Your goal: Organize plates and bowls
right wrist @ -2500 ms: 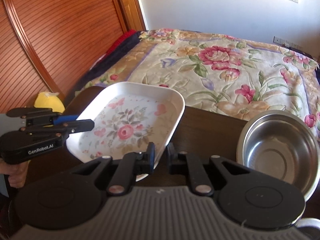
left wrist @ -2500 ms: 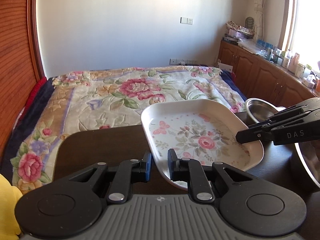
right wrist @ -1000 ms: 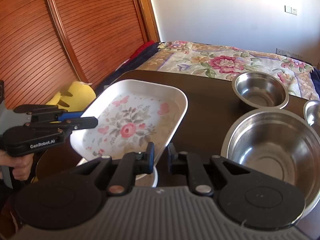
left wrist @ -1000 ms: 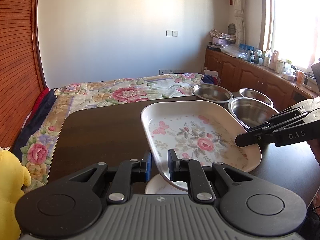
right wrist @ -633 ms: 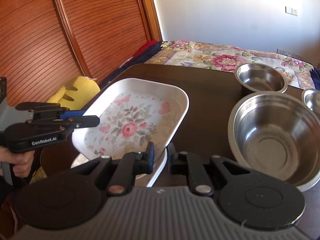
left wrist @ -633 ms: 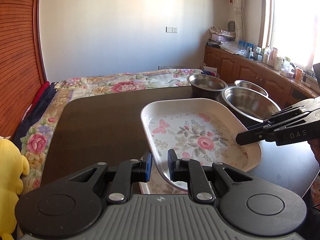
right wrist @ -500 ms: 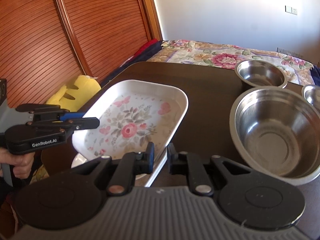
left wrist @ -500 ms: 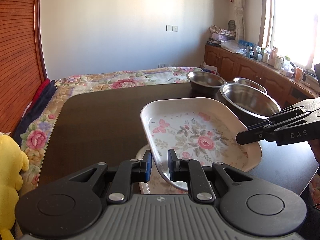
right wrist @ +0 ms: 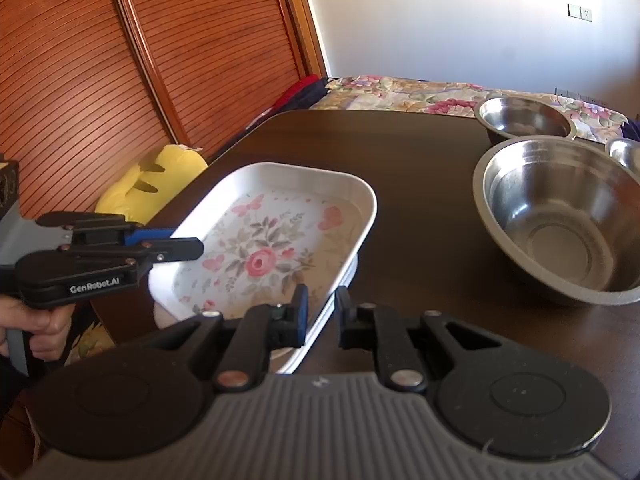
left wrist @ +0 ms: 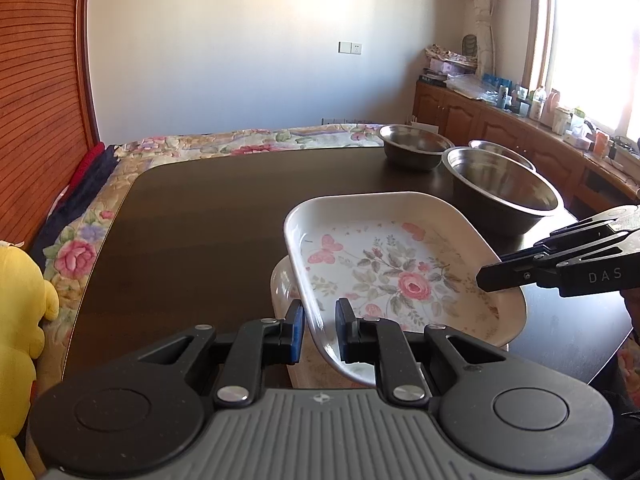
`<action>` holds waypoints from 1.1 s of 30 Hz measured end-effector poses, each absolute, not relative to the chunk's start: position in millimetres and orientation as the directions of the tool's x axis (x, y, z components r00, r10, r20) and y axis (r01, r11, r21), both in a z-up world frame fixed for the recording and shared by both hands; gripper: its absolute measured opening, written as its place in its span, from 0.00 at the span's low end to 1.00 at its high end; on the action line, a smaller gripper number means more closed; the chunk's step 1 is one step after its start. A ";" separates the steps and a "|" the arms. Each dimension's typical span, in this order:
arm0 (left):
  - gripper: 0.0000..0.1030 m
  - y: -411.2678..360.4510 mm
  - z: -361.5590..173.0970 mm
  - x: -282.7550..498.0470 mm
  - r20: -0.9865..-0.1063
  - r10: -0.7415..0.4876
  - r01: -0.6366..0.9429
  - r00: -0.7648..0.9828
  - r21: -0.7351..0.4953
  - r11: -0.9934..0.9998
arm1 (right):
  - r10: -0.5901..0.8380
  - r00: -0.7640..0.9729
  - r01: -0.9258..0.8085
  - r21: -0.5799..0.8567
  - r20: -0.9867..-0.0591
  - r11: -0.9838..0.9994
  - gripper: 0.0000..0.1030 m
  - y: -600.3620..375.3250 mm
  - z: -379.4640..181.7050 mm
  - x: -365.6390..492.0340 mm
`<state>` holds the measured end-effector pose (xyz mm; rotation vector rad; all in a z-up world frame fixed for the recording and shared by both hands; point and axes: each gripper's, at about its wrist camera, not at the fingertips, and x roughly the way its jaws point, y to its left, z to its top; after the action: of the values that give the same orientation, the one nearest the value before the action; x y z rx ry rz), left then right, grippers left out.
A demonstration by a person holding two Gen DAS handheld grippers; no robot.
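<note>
The floral plate (left wrist: 384, 276) is held above the dark table (left wrist: 208, 216) by 2 grippers. The left gripper (left wrist: 319, 330) is clamped on its near rim, the right gripper (right wrist: 321, 312) on the opposite rim. Beneath it, a second white plate (left wrist: 282, 284) is mostly hidden. 3 steel bowls stand near: a large bowl (right wrist: 560, 220), a far bowl (right wrist: 524, 120), and a third bowl (right wrist: 626, 154) cut off by the frame edge.
</note>
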<state>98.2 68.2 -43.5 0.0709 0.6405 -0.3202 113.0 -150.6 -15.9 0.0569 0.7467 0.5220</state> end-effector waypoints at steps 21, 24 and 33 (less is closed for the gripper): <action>0.18 64.7 -50.7 90.2 -0.589 -0.216 0.269 0.779 0.002 0.963 | 0.471 0.631 -0.446 0.210 -0.617 0.870 0.16 -145.1 -22.9 108.5; 0.18 63.0 -54.1 87.6 -0.591 -0.194 0.251 0.783 0.015 0.968 | 0.470 0.641 -0.447 0.202 -0.606 0.871 0.16 -146.3 -23.1 107.1; 0.18 70.6 -59.0 87.6 -0.580 -0.208 0.236 0.788 -0.029 0.971 | 0.471 0.691 -0.427 0.216 -0.549 0.878 0.18 -150.9 -28.1 99.1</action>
<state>87.6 70.6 -59.0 0.0461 0.6194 -0.2390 99.1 -150.9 -28.1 0.0728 0.6336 0.5025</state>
